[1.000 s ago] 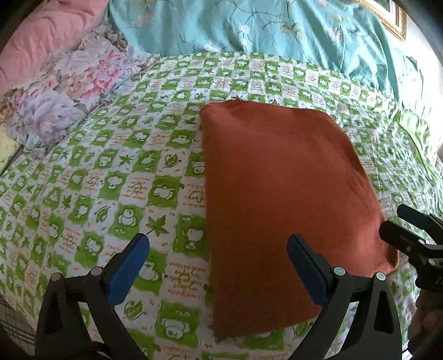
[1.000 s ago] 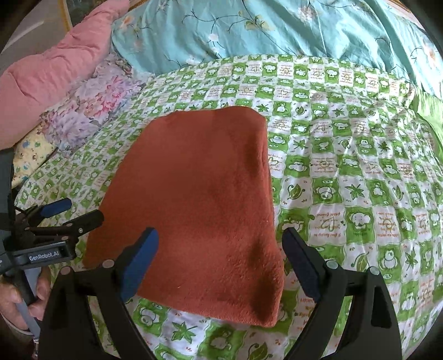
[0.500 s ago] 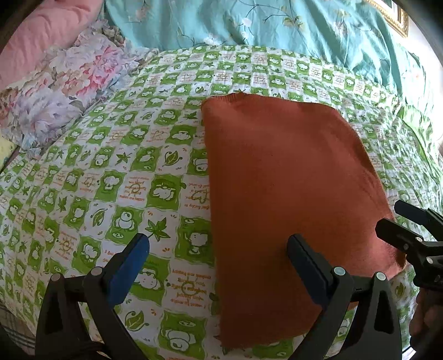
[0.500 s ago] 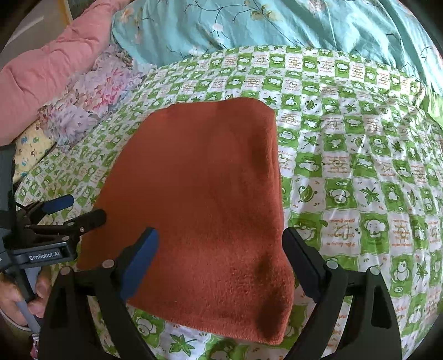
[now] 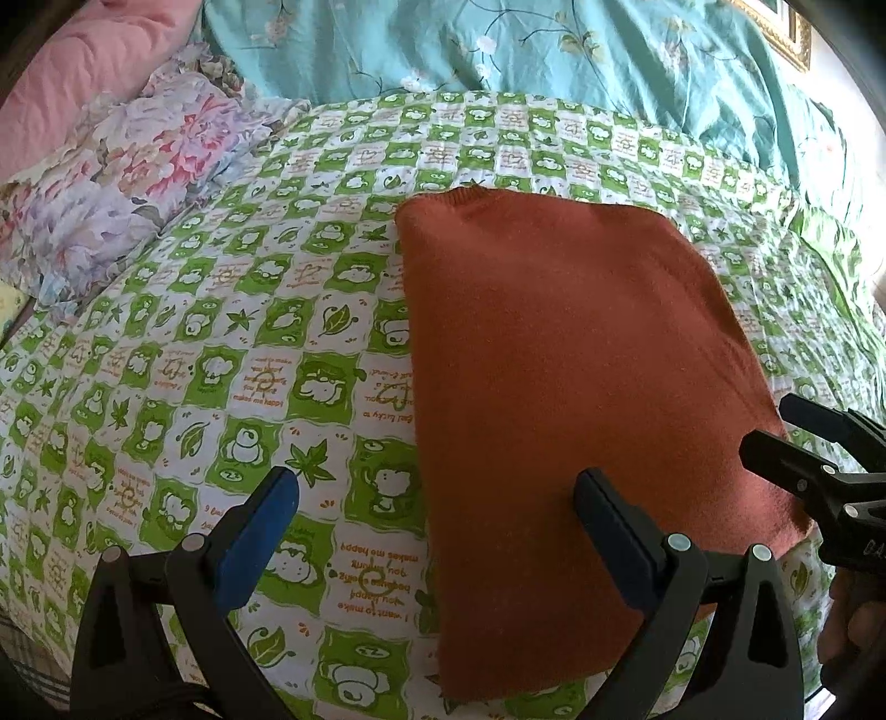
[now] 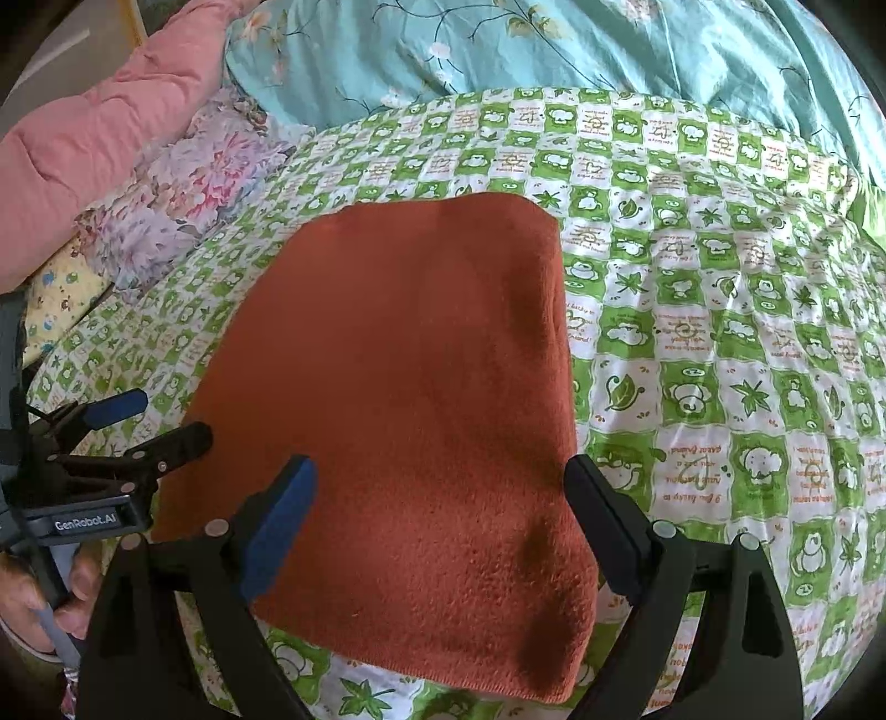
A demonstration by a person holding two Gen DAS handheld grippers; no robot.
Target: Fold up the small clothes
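Closest to me, both grippers sit low over the near edge of the bed, fingers spread wide and nothing between them. The left gripper (image 5: 437, 531) straddles the near left corner of the rust-orange knit garment (image 5: 565, 376), one finger over the sheet and the other over the cloth. The right gripper (image 6: 443, 509) brackets the near right corner the same way. Looks to me like they're lined up to pinch the two near corners together so the next fold goes away from the person and stays square. You can spot a hand (image 6: 39, 587) wrapped round the left handle.

The garment is already folded into a tidy rectangle, lying flat on the green-and-white cartoon check sheet (image 5: 232, 376), ribbed hem at the far end. It looks thick and fuzzy, so I'd guess it bends in a soft roll rather than a crisp crease.

Further back there's a floral pillow (image 5: 127, 188) and a pink quilt (image 6: 94, 144) off to the left, and a teal flowered duvet (image 5: 554, 50) bunched along the far side.
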